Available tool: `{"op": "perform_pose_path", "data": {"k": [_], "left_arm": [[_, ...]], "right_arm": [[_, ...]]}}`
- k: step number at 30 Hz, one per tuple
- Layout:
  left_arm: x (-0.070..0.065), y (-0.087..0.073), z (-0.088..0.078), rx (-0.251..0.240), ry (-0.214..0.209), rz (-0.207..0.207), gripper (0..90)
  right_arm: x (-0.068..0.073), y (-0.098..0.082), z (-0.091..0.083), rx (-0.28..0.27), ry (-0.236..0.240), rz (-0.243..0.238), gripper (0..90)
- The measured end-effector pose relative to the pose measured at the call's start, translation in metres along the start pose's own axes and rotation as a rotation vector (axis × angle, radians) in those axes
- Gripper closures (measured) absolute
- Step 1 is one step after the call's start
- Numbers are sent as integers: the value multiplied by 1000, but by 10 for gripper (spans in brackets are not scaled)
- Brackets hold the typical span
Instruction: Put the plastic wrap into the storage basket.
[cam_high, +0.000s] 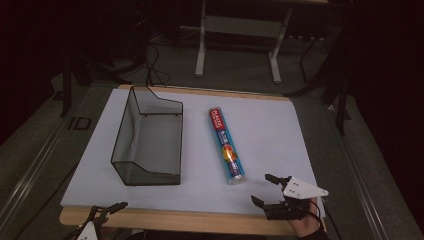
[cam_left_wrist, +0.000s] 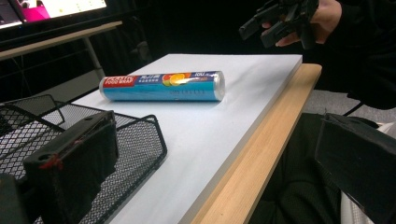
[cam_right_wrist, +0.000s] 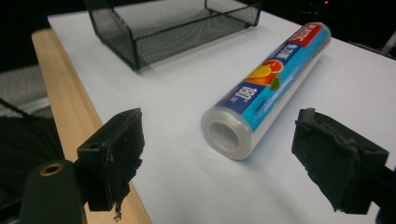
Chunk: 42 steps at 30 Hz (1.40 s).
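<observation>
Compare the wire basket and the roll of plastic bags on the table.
The wire basket is black see-through mesh; the roll is solid, wrapped in blue, red and orange print. The basket is an open-topped box standing on its base; the roll is a cylinder lying on its side. Both rest on the white board, apart, neither gripped.

The table (cam_high: 170, 220) is edged in pale, matt wood with a fine grain, and its top is covered by a smooth, matt white sheet (cam_high: 270, 130). The basket (cam_high: 150, 137) is formed of black metal wire mesh on a thin wire frame. The roll (cam_right_wrist: 268, 81) is wrapped in glossy, clear plastic film over a printed blue label. The pads of the right claw (cam_right_wrist: 224, 163) are seen as black, matt and rough-edged.
</observation>
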<state>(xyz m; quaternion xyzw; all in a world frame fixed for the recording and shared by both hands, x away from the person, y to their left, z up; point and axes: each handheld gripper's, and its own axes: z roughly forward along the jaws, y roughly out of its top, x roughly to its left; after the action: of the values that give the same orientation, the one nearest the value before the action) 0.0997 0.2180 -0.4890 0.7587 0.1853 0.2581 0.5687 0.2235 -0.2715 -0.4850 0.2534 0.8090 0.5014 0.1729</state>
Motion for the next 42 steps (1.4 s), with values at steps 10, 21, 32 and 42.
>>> {"op": "perform_pose_path", "data": {"k": [10,21,32,42], "left_arm": [[0,0,1,-3,-6,1,1],[-1,1,1,-6,-8,0,1],[-2,1,0,-9,-11,1,1],[-2,1,1,-8,-13,0,1]], "right_arm": [[7,10,1,-52,16,-85,158],[11,38,2,-10,-81,-87,97],[-6,59,19,20,-116,-27,98],[-21,78,36,41,-167,-6,98]]}}
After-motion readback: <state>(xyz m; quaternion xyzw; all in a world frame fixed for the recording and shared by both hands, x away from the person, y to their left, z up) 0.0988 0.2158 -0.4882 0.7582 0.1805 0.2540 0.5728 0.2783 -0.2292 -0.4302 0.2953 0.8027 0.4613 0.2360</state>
